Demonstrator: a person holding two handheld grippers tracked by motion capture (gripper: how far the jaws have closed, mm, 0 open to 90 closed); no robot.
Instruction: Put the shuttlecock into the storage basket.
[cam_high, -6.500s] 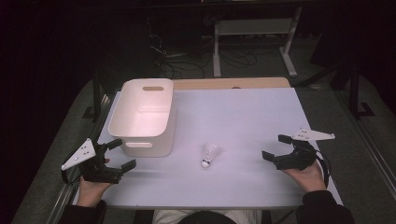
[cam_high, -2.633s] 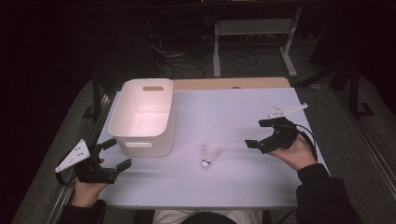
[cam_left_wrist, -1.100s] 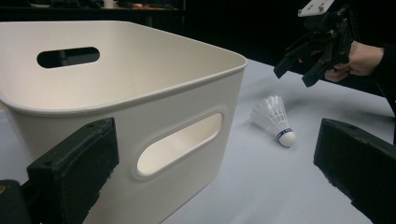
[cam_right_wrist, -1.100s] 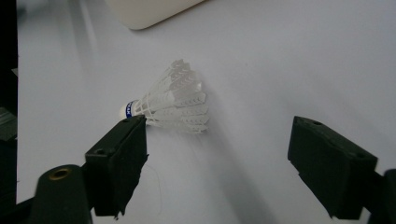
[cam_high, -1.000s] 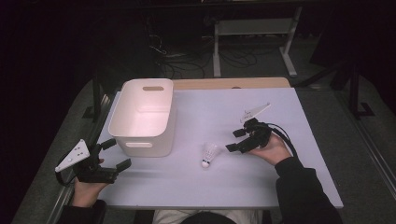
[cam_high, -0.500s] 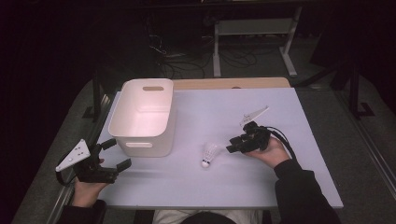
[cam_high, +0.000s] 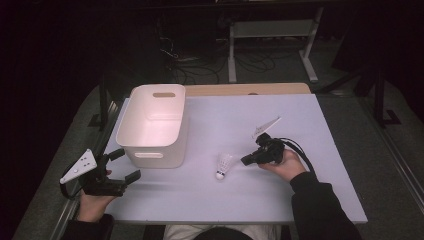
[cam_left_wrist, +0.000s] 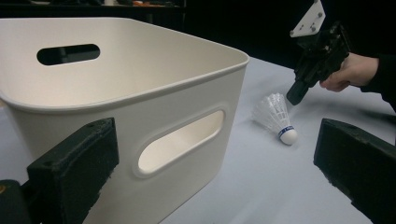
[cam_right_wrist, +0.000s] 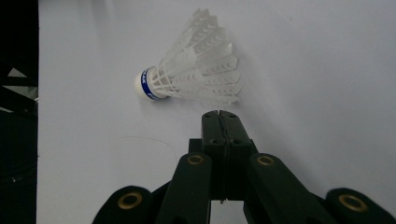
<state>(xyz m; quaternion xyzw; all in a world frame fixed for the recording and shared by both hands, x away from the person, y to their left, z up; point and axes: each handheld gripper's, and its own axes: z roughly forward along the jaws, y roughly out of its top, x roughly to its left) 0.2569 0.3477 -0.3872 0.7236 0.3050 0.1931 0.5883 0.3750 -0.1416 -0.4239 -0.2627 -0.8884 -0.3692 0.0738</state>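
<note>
From above, the black jaws of my right gripper (cam_high: 248, 160) are too small to make out. In my left gripper's view, its own two black jaws are cut off by the bottom and side edges, and the near wall of the white plastic bin (cam_left_wrist: 140, 88) hides the bin's floor. The cork end of the white feathered shuttlecock (cam_high: 223, 165) is too small from above for its blue band to be read.

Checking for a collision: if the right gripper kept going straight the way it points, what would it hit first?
Most likely the shuttlecock: the right gripper, jaws shut on nothing, points at its feathered skirt just ahead.
</note>
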